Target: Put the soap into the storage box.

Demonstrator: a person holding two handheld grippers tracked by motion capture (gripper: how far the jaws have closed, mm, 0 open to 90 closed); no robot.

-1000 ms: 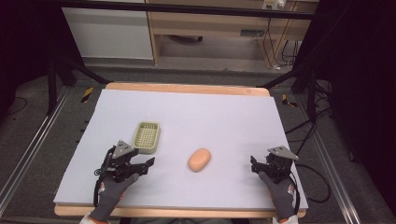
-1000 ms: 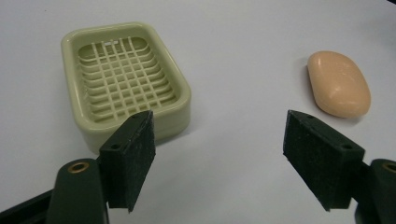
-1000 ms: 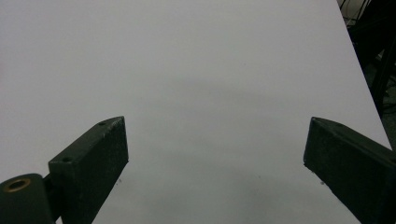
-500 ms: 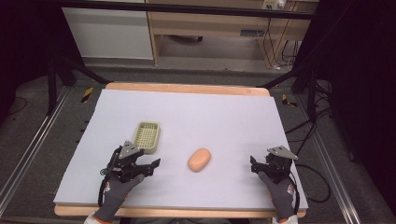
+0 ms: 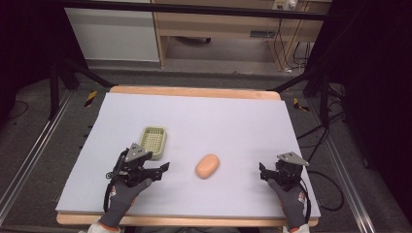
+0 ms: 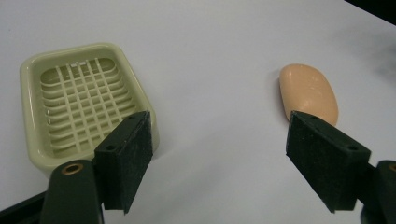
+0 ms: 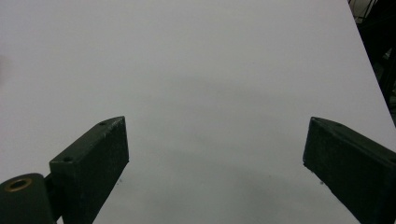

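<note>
- High view: the bar of soap lies flat on the white table, near the front edge, between the two hands and not touching anything.
- The soap dish, pale green with a grid bottom, stands just to the left of the soap, apart from it, and it is empty.
- The left tongs are low over the table, just in front of the dish, and point towards the soap. Their jaws are wide apart and hold nothing.
- In the left gripper view the soap is ahead of the right jaw and the dish is ahead of the left jaw, so the tongs are aimed at the bare table between the two.
- The right tongs are at the right side, well apart from the soap. In the right gripper view their jaws are also spread wide, with bare table in front of them.
- I judge the soap to be light and hard, with a smooth rounded surface, so it can slip out of a weak or slanted grip.
- The best place to hold it seems across its short width, at the middle of the long sides, with the pads flat on both sides.
- The dish looks like thin stiff plastic, so it may slide if the soap is pushed against it.
</note>
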